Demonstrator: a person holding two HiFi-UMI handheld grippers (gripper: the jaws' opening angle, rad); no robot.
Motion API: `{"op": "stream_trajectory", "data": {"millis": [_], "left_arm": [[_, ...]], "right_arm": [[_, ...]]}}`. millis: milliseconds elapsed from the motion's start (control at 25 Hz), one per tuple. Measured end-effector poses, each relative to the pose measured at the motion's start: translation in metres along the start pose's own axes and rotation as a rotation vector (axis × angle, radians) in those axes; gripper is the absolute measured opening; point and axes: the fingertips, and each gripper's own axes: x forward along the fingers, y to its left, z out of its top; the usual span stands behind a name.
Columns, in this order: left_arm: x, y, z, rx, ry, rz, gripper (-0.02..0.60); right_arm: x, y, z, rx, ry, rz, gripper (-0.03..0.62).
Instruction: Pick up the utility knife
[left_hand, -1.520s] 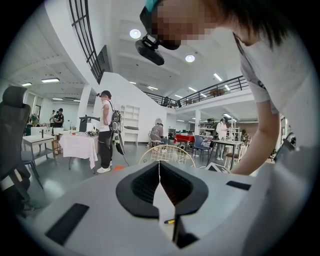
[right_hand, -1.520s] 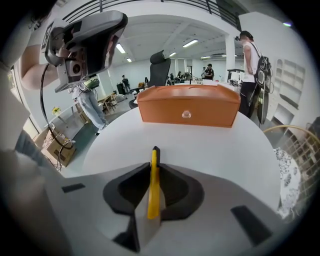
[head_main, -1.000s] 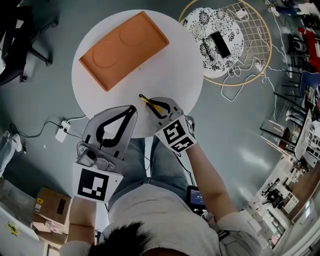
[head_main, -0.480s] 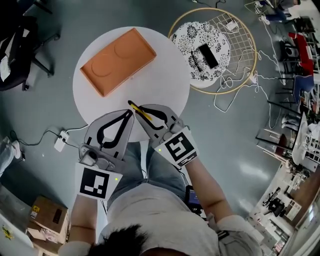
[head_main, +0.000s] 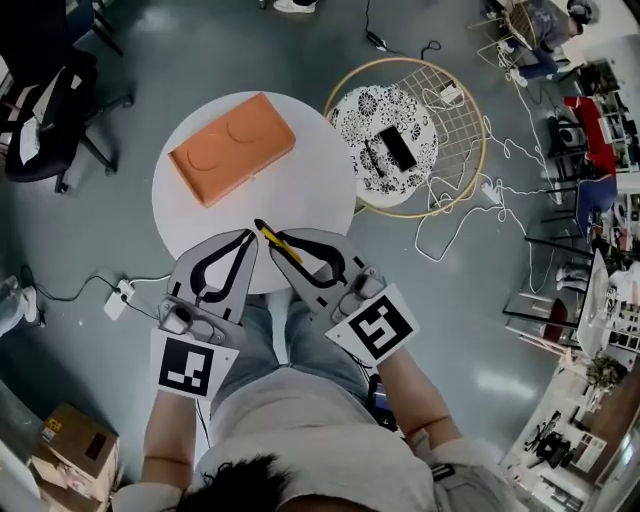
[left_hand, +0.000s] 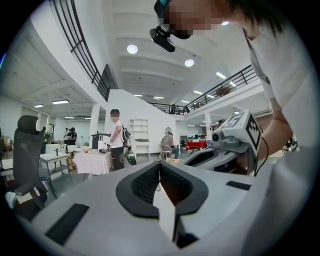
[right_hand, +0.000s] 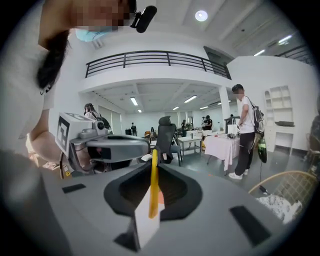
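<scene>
Looking down from the head view, I see the utility knife (head_main: 270, 239) clamped between the jaws of the right hand-held gripper (head_main: 277, 243), over the near edge of the round white desk (head_main: 320, 200). Its yellow body runs along the jaw line and its dark end sticks out past the jaw tips toward the middle of the desk. The right gripper view confirms it: the jaws are closed narrowly on the knife (right_hand: 152, 182), which stands edge-on as a thin yellow strip between the dark pads of that hand-held gripper (right_hand: 153, 165). I cannot tell how high above the desk it is held.

The left hand-held gripper (head_main: 246, 238) sits just beside the right one, also over the near edge of the desk, with its tips close to the knife. In its own view the jaws of this hand-held gripper (left_hand: 160, 167) are pressed together with nothing between them.

On the far side of the desk lies an orange tray (head_main: 205, 180), showing two shallow round recesses. On the floor to the right of the desk is a round wire basket (head_main: 470, 120). It holds a black-and-white patterned disc (head_main: 375, 115), and a dark flat device (head_main: 398, 148) lies on the disc.
</scene>
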Motion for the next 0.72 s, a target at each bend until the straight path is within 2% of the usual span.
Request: {"op": "stream_trajectory", "data": {"millis": [320,480,720], "left_arm": [[-0.010,-0.031,0.028,0.015,-0.051,0.072,0.011],[-0.014,-0.048,0.038,0.045,-0.059,0.095,0.011],[-0.016,-0.064,0.051,0.044,-0.080,0.137,0.011]], "right_arm": [[-0.055,0.014,0.042,-0.008,-0.114,0.047,0.054],[-0.077,0.018,0.055,-0.016,-0.164,0.076,0.054],[-0.100,0.019,0.069,-0.021,-0.225,0.109,0.055]]}}
